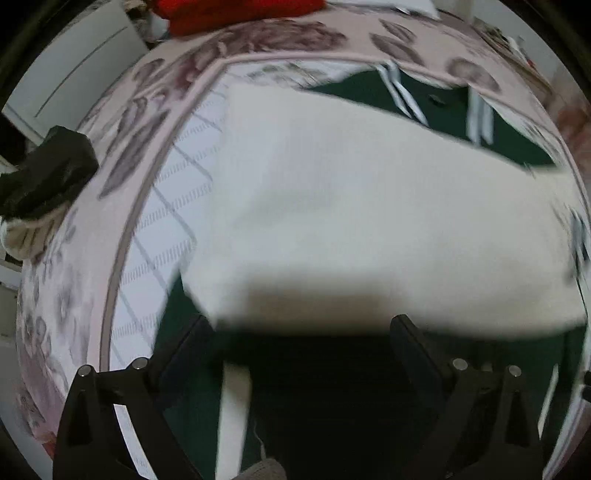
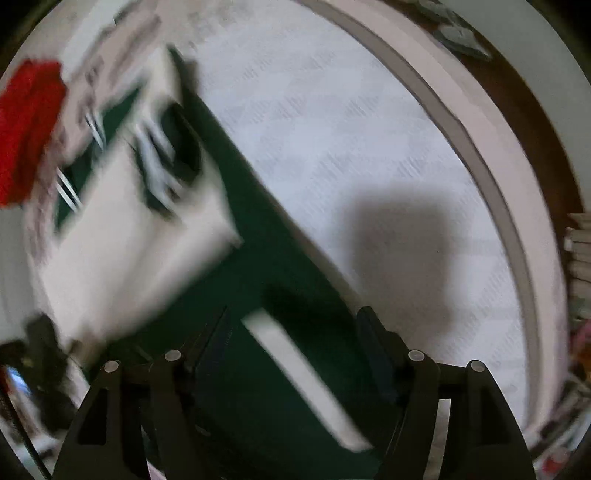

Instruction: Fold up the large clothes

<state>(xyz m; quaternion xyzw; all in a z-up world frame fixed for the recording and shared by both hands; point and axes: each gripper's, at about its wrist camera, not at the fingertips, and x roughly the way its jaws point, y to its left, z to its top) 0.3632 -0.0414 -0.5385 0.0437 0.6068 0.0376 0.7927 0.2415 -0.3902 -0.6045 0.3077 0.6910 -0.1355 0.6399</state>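
Observation:
A large dark green and white garment with white stripes lies on the bed. In the left wrist view its white panel fills the middle, with green parts beyond it. My left gripper is open just above the garment's near edge, with nothing between its fingers. In the right wrist view the green cloth with a white stripe runs under my right gripper, which is open above it. The white panel lies to the left. Both views are blurred by motion.
The bed has a white patterned sheet with a pink floral border. A red cloth lies at the far end of the bed and shows in the right wrist view. A dark object sits at the bed's left edge.

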